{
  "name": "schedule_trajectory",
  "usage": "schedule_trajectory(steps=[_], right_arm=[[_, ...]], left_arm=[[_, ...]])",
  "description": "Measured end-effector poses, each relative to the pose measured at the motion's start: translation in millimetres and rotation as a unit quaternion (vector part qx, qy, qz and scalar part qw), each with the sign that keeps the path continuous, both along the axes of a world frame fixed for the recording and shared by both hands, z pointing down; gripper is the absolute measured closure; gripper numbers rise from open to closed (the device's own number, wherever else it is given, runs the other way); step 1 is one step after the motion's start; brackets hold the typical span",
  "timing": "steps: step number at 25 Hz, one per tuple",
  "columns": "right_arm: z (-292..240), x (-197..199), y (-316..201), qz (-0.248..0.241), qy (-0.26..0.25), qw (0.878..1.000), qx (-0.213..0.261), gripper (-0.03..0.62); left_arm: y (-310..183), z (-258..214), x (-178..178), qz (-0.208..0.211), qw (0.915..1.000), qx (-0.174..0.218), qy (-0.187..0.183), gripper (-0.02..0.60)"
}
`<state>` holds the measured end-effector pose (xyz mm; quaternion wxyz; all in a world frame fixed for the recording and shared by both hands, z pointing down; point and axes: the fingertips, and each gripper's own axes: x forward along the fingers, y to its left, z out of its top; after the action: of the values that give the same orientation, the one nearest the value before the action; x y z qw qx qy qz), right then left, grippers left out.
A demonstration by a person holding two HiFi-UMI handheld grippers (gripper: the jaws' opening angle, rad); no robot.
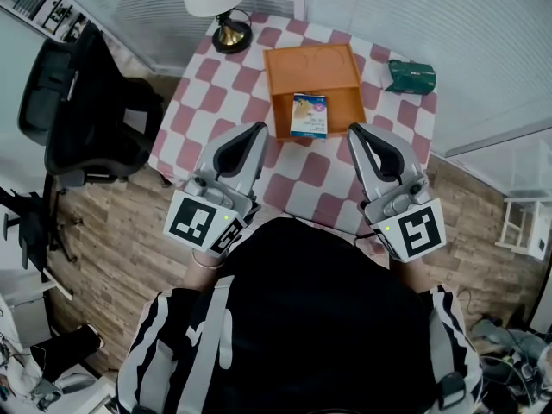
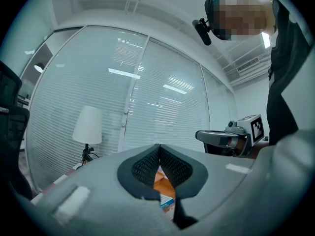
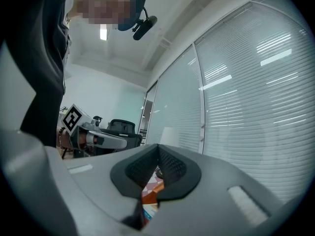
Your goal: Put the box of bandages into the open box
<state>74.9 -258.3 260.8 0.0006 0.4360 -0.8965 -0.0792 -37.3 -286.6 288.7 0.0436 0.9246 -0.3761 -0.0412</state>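
Left gripper (image 1: pixel 253 132) and right gripper (image 1: pixel 356 134) nearest, both jaws together, nothing held, over the worktop's (image 1: pixel 304 178) near edge. Beyond them, box of bandages (image 1: pixel 309 115) lies flat, apparently already inside near end of orange open box (image 1: pixel 315 69). Likely light, stiff cardboard, slightly slick; grip across its long edges. Lamp (image 1: pixel 226 15) farthest.
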Motion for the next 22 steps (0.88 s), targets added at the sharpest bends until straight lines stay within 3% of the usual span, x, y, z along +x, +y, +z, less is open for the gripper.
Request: schedule_trajectory(steps=[22], right_arm=[[-0.2, 14.9, -6.0, 0.024, 0.008, 1.000, 0.005, 0.594]], left_arm=[[-1.1, -8.5, 0.8, 0.004, 0.9999, 0.014, 0.004, 0.586]])
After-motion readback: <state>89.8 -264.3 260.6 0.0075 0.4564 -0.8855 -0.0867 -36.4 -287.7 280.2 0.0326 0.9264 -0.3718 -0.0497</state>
